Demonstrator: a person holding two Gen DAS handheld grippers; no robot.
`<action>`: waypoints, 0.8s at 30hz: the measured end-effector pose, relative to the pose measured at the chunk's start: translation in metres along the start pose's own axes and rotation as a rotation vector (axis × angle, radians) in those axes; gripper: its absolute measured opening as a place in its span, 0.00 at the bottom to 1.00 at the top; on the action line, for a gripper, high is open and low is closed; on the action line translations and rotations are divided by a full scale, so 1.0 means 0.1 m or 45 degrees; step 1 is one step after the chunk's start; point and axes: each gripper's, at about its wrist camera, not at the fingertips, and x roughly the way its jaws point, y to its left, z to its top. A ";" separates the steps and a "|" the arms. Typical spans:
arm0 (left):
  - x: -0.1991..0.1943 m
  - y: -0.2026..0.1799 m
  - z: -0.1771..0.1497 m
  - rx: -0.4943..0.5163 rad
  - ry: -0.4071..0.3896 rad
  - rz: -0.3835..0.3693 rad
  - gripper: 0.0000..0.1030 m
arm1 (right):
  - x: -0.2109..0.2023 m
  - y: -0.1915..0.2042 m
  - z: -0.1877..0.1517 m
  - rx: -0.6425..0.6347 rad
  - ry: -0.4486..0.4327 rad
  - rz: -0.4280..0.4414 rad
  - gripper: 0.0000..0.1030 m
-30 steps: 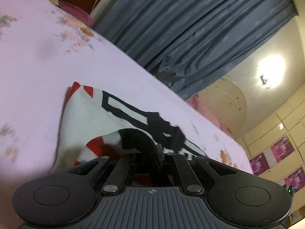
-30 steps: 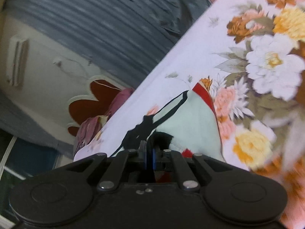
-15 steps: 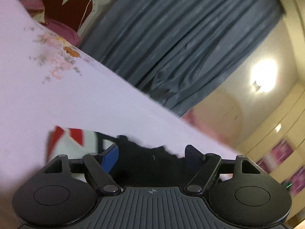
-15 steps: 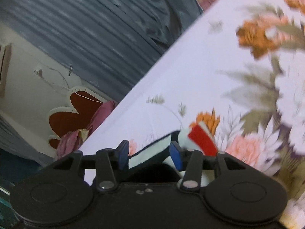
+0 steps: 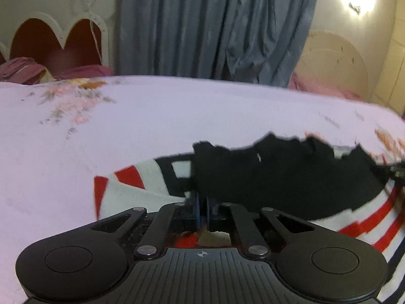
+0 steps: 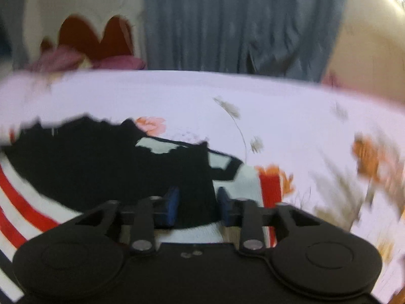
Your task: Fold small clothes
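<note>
A small white knit garment [image 5: 141,190] with red stripes and a large black patch [image 5: 278,177] lies on the bed. My left gripper [image 5: 202,206] sits low over its near edge with the blue pads nearly together; whether cloth is between them is unclear. In the right wrist view the garment [image 6: 243,185] lies under my right gripper [image 6: 196,207], whose blue pads [image 6: 170,207] stand apart over the black patch [image 6: 101,167].
The bed has a pale pink sheet [image 5: 177,116] with flower prints [image 6: 369,159]. A headboard [image 5: 58,40] and maroon pillows [image 5: 22,69] are at the far left. Grey curtains [image 5: 215,25] hang behind the bed.
Both grippers let go of the garment and swung level, facing the curtains. The left jaws have since closed again near the garment's edge. The right jaws stay open.
</note>
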 end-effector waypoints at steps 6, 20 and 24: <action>-0.20 0.17 0.03 -0.061 -0.157 0.142 0.04 | -0.14 -0.14 0.13 0.102 -0.163 -0.114 0.06; -0.21 0.00 0.04 -0.045 -0.183 0.201 0.59 | -0.17 0.03 0.10 0.133 -0.165 -0.160 0.50; -0.07 -0.54 0.15 0.077 -0.132 -0.017 0.59 | -0.03 0.45 0.26 0.087 -0.135 0.009 0.43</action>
